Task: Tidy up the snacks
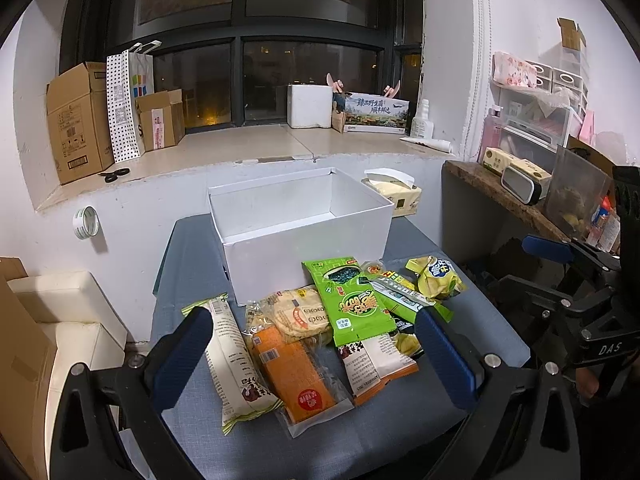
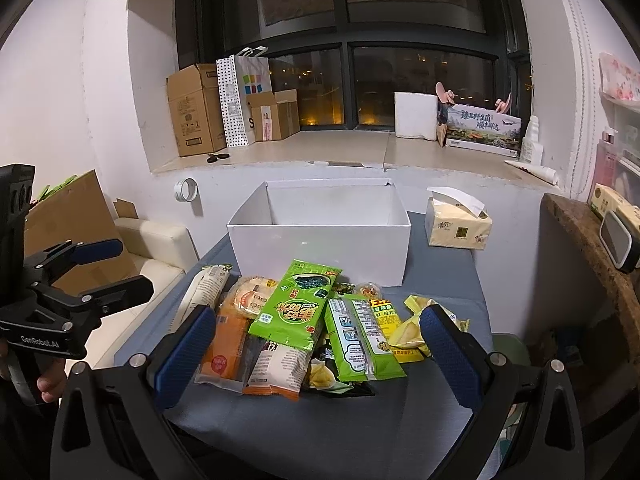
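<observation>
A pile of snack packets lies on the blue table (image 1: pixel 472 328) in front of an open, empty white box (image 1: pixel 296 216), also in the right wrist view (image 2: pixel 320 236). On top is a green seaweed packet (image 1: pixel 352 300) (image 2: pixel 298 308). Beside it lie an orange packet (image 1: pixel 296 372) (image 2: pixel 226 344), a long white packet (image 1: pixel 236 360), round crackers (image 1: pixel 298 314), a green-white packet (image 2: pixel 360 340) and yellow packets (image 1: pixel 436 276) (image 2: pixel 412 328). My left gripper (image 1: pixel 316 344) is open above the near side of the pile. My right gripper (image 2: pixel 316 340) is open too, empty, near the pile's front.
A tissue pack (image 2: pixel 458 222) stands right of the box. A wooden shelf (image 2: pixel 588 240) with clutter lies at the right. A white sofa (image 1: pixel 68 312) and cardboard are at the left. The window sill behind holds cardboard boxes (image 1: pixel 80 120), a bag and scissors.
</observation>
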A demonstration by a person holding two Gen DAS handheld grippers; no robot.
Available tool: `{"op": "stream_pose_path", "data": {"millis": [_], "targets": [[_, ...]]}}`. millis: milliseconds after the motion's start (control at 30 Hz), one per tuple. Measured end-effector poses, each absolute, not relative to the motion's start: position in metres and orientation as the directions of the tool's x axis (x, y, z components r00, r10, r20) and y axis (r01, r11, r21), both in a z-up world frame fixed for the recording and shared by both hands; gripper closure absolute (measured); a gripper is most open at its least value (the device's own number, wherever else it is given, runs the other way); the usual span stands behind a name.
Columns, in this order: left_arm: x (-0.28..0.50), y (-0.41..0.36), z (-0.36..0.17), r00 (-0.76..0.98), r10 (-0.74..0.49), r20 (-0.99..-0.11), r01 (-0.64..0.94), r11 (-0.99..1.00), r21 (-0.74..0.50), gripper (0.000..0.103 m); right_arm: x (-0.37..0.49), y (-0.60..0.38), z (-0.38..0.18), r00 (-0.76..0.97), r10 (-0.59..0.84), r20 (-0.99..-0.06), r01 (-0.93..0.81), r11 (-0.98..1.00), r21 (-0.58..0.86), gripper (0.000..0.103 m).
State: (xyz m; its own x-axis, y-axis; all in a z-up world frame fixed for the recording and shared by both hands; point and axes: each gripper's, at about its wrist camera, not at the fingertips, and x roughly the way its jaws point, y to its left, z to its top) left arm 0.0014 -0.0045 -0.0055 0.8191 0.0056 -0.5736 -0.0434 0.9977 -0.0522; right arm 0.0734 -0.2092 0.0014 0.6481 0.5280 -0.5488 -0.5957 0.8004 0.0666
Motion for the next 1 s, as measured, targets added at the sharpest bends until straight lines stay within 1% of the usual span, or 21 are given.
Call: {"op": "stream_pose_path", "data": {"millis": [1000], "targets": [[0.0019,-0.0031,-0.0053,0.817,0.006,-0.576,-0.045,0.998,-0.053,0.000,0.0723,-0.2099,0.0024,0.650,0.529,-0.545,-0.595,0.801,0.067,0.000]]}}
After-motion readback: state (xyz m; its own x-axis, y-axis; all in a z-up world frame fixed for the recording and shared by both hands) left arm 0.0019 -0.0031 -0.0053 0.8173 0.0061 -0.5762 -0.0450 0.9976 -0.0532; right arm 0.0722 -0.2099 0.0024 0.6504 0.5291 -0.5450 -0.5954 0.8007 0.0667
